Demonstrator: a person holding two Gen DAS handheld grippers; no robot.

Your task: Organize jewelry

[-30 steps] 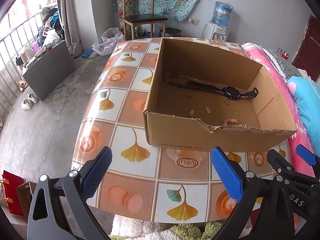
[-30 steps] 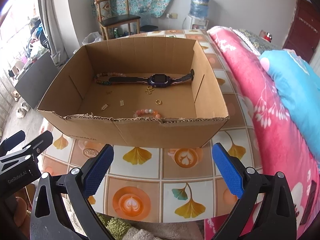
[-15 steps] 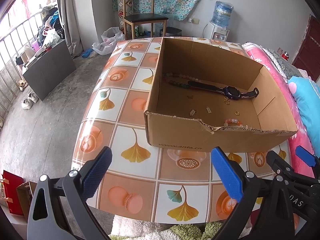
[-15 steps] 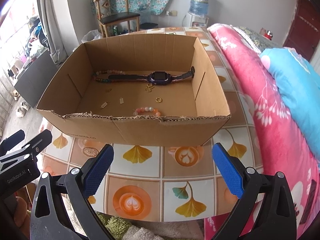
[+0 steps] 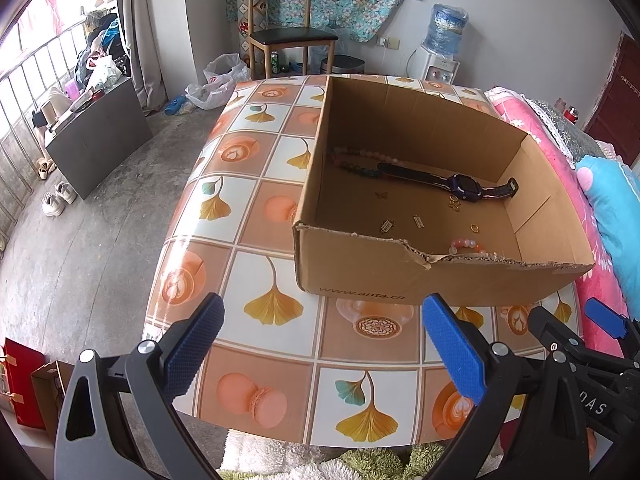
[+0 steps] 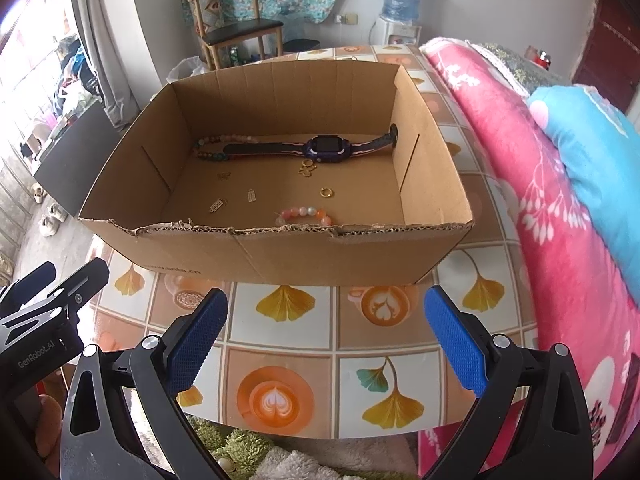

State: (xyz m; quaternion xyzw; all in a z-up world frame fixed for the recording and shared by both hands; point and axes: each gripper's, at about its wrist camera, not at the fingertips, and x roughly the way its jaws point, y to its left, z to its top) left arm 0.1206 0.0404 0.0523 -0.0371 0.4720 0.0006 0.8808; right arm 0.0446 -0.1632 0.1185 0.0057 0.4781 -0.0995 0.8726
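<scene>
An open cardboard box (image 6: pixel 304 252) (image 5: pixel 360 268) stands on the tiled table. Inside lie a purple watch (image 6: pixel 326 147) (image 5: pixel 460 185), a long bead bracelet (image 6: pixel 212 148) (image 5: pixel 356 160), a pink bead bracelet (image 6: pixel 304 215) (image 5: pixel 466 246), a gold ring (image 6: pixel 326 191) (image 5: pixel 474 228) and small gold charms (image 6: pixel 218 205) (image 5: pixel 387 225). My left gripper (image 5: pixel 320 344) is open and empty over the table's near edge, short of the box. My right gripper (image 6: pixel 326 340) is open and empty, also in front of the box.
The table (image 5: pixel 248 208) has a patterned cloth with ginkgo leaves. A pink blanket (image 6: pixel 540 208) and blue pillow (image 6: pixel 592 140) lie to the right. A wooden chair (image 5: pixel 288 36) and a water dispenser (image 5: pixel 440 48) stand behind. A shaggy rug (image 6: pixel 248 452) lies below the near edge.
Both grippers have stayed open and empty. The right view has shifted slightly nearer and higher over the box; the left view is almost unchanged.
</scene>
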